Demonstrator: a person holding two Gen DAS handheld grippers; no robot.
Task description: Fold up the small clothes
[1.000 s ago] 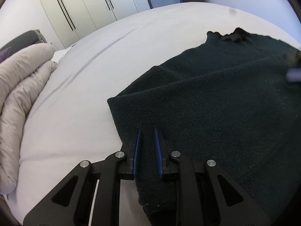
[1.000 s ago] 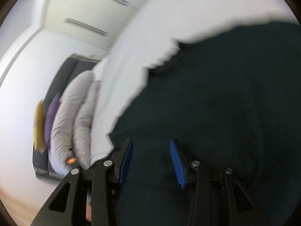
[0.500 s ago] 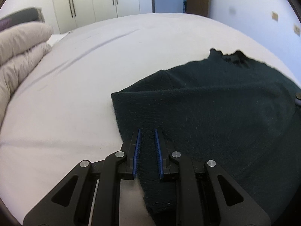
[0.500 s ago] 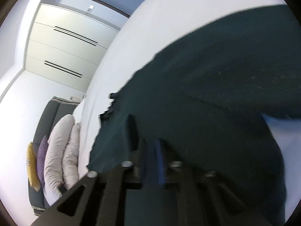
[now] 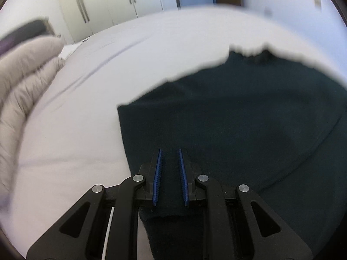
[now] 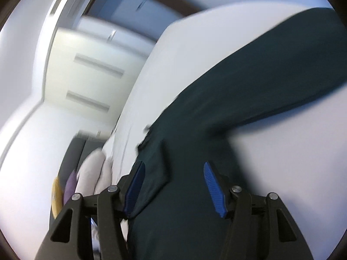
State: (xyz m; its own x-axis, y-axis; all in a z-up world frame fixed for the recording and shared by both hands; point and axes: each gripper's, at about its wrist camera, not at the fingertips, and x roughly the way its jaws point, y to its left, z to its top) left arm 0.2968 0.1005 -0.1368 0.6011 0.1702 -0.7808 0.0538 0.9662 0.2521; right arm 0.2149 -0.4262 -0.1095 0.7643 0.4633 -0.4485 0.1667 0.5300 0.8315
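A dark green knitted garment (image 5: pixel 238 119) lies spread on the white bed (image 5: pixel 97 108). My left gripper (image 5: pixel 169 151) is shut on its near edge, and a strip of the cloth runs between the blue pads (image 5: pixel 157 173). In the blurred right wrist view the same garment (image 6: pixel 249 86) stretches from the jaws up to the upper right. My right gripper (image 6: pixel 173 164) has its jaws opening wide. A fold of the cloth lies between them, close to the left pad (image 6: pixel 134 186) and clear of the right one.
A pale quilted duvet (image 5: pixel 21 82) is bunched at the left end of the bed, by a dark headboard (image 5: pixel 26 30). White wardrobe doors (image 5: pixel 97 10) stand behind. Purple and yellow cushions (image 6: pixel 65 190) show at the lower left of the right wrist view.
The right gripper swung across the garment, closed narrow on it, then spread its jaws wide. The left gripper kept its hold on the edge and shifted only a little.
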